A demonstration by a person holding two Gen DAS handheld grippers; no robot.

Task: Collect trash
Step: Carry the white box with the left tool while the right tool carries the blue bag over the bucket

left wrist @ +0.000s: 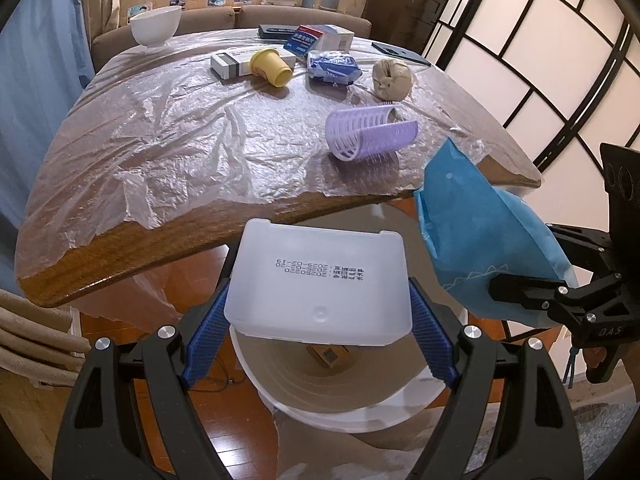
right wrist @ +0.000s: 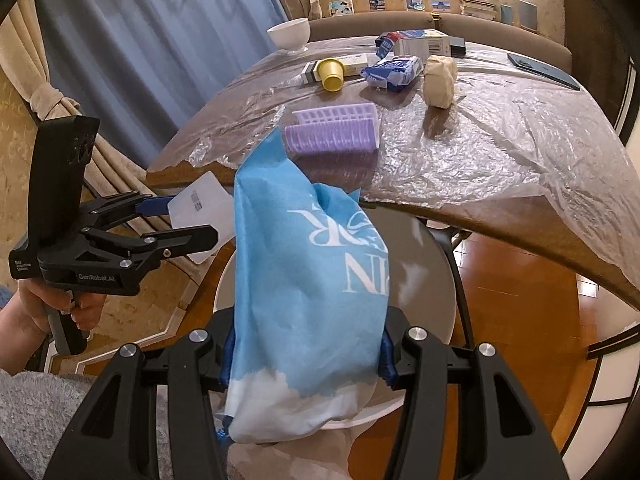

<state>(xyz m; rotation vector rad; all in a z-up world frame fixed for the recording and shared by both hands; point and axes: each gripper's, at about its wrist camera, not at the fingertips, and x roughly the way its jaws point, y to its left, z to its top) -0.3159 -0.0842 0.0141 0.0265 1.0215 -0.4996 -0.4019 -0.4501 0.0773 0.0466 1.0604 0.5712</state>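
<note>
My left gripper (left wrist: 318,320) is shut on a white plastic box (left wrist: 320,280) and holds it above a white trash bin (left wrist: 340,408) on the floor in front of the table. The box also shows in the right wrist view (right wrist: 202,208), in the left gripper (right wrist: 176,220). My right gripper (right wrist: 306,360) is shut on a blue and white bag (right wrist: 304,280), held above the same bin (right wrist: 432,264). In the left wrist view the bag (left wrist: 472,236) hangs at the right in the right gripper (left wrist: 520,292).
A wooden table (left wrist: 160,248) under crinkled plastic film carries a purple hair roller (left wrist: 368,132), a yellow cup (left wrist: 272,66), a blue packet (left wrist: 334,66), a beige wad (left wrist: 392,78), boxes (left wrist: 236,62), a white bowl (left wrist: 156,26) and a dark phone (left wrist: 400,53). A sofa stands behind.
</note>
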